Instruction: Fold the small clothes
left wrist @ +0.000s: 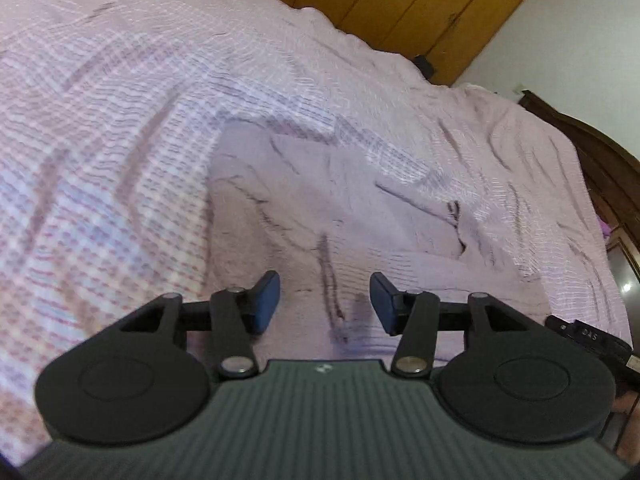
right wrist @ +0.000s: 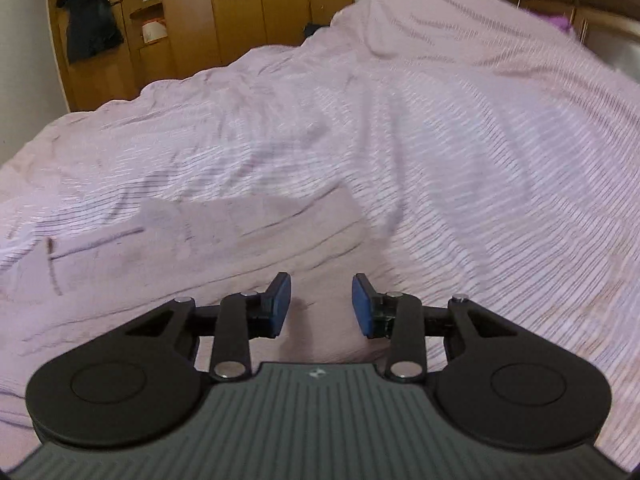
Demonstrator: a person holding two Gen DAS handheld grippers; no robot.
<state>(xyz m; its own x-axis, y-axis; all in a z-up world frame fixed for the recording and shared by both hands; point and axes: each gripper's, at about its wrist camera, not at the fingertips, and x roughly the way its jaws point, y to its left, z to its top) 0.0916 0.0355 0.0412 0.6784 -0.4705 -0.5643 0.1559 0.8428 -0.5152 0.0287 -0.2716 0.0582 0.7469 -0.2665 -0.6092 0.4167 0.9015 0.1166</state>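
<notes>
A small pale mauve garment (left wrist: 304, 216) lies flat and creased on the pink checked bedspread (left wrist: 100, 140), with dark seam lines across it. My left gripper (left wrist: 325, 302) hovers over its near part, open, with nothing between the blue pads. In the right wrist view the same garment (right wrist: 192, 248) spreads from the left to the centre on the bedspread (right wrist: 480, 152). My right gripper (right wrist: 321, 306) stands open above its near right part, and the gap between its pads shows only cloth below. Both views are blurred by motion.
Wooden wardrobes (left wrist: 400, 0) stand behind the bed, with a dark garment (right wrist: 90, 20) hanging on a wardrobe (right wrist: 240, 8). A dark wooden headboard (left wrist: 592, 152) borders the bed's right side. The other gripper's black body (left wrist: 592, 340) shows at the right edge of the left wrist view.
</notes>
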